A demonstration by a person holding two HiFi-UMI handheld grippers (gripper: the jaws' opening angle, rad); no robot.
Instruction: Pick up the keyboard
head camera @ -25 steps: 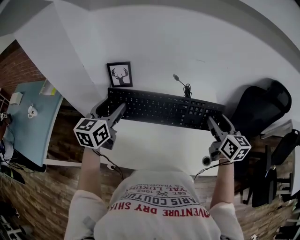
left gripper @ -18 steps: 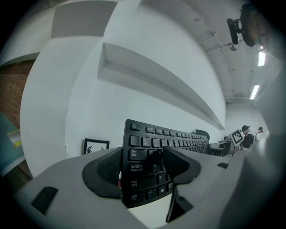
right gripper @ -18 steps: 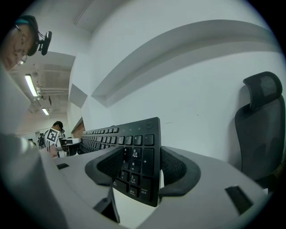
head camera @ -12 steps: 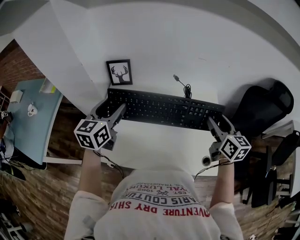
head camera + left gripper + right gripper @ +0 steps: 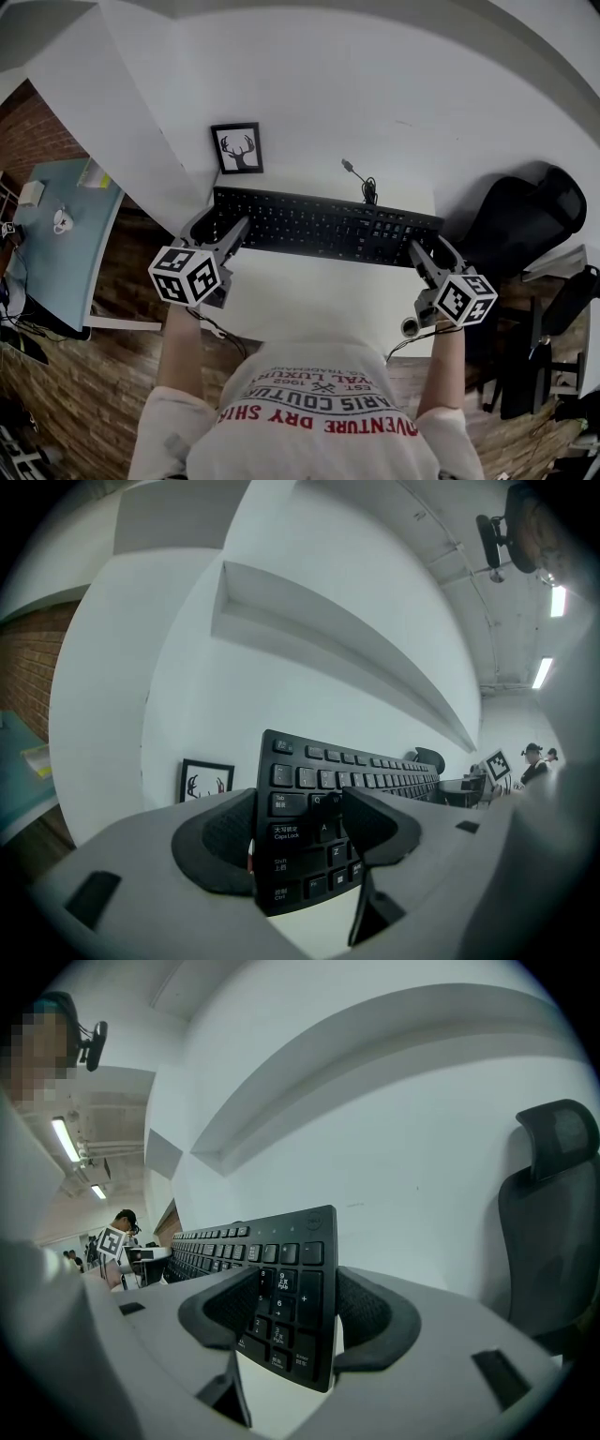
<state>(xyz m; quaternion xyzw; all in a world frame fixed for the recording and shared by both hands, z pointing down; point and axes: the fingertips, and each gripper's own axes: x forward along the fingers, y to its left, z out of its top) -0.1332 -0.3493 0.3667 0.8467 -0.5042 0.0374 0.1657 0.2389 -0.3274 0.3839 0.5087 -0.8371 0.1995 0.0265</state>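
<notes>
Keyboard (image 5: 323, 225) is sitting farther from picture frame (image 5: 236, 147) than moment ago; you are probably lifting it off worktop (image 5: 309, 291). Left gripper (image 5: 222, 223) and right gripper (image 5: 427, 248) fingers are pinching keyboard ends.

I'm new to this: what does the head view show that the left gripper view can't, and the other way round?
Only the head view: the person's pale printed shirt and the left gripper's marker cube. Only the left gripper view: its jaws closed on the black keyboard's left end, readable key lettering, ceiling strip lights. Both: the keyboard and the black-framed deer picture.
</notes>
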